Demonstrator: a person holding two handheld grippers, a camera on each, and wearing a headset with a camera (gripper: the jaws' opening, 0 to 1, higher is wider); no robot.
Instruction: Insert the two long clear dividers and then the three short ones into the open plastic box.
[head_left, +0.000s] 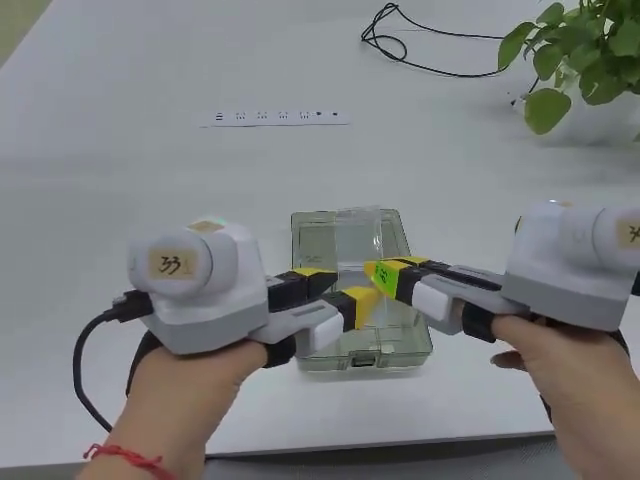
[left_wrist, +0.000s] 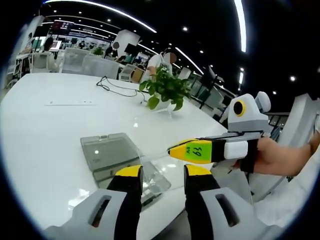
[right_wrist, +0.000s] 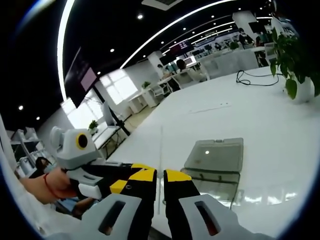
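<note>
Box (head_left: 360, 361) sits open near the front edge of the table (head_left: 150, 180), with wide bare surface behind it. Above the box, left gripper (left_wrist: 157, 172) holds its jaws apart; right gripper (right_wrist: 161, 175) pinches a thin clear divider (right_wrist: 161, 147), seen edge-on.

Off-task items I log from my station:
- One white table (head_left: 120, 200), spanning the head view.
- One black cable (head_left: 400, 45), looped, lying on the table at top centre.
- One leafy green plant (head_left: 580, 50), upper right corner.
- One flat white strip (head_left: 283, 117) with small dark marks, upper left of centre.
- In the left gripper view: ceiling light strips (left_wrist: 240, 25) at top right, and chairs (left_wrist: 75, 60) at upper left.
</note>
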